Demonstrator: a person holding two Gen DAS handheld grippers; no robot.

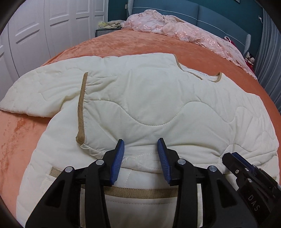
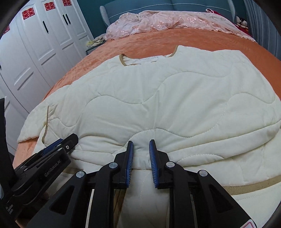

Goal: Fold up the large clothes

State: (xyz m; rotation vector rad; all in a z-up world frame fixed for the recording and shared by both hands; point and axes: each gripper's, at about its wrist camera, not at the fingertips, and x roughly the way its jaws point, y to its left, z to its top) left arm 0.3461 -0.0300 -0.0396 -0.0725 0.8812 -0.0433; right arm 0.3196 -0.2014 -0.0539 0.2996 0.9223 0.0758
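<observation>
Nearest, the left gripper (image 1: 140,145) and right gripper (image 2: 141,145), jaws partly spread, each straddle a raised fold of the cream quilted jacket with tan trim (image 1: 149,98), spread on the orange velvet bedspread (image 1: 123,43) before a crumpled pink lace coverlet (image 1: 175,26).

Orange velvet bedspread (image 1: 140,43) beneath everything; pink lace cover (image 1: 175,26) bunched at its head against a blue headboard (image 1: 219,15). White panelled wardrobe doors (image 2: 43,40) left of bed, bearing red paper cutouts (image 2: 28,14).
</observation>
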